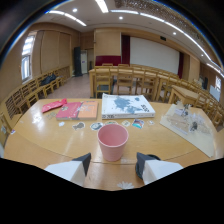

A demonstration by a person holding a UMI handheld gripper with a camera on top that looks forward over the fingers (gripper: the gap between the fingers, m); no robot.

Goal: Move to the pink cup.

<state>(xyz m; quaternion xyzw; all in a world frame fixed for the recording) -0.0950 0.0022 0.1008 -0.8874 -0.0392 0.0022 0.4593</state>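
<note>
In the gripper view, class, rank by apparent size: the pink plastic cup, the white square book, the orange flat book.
1. White square book.
2. Pink plastic cup, though nearness to the camera enlarges it.
3. Orange flat book.

Setting: a large classroom or meeting hall. Evidence: rows of wooden chairs (131, 80) and matching tables fill the middle of the frame; a white projection screen (154, 54) hangs on the far wall at upper right, beside dark red curtains (125, 49). Recessed ceiling lights (102, 6) run along the top. Windows (26, 57) at upper left. Foreground: a wooden table (45, 135) carrying books (126, 106) and papers (190, 124), center of frame.
</note>
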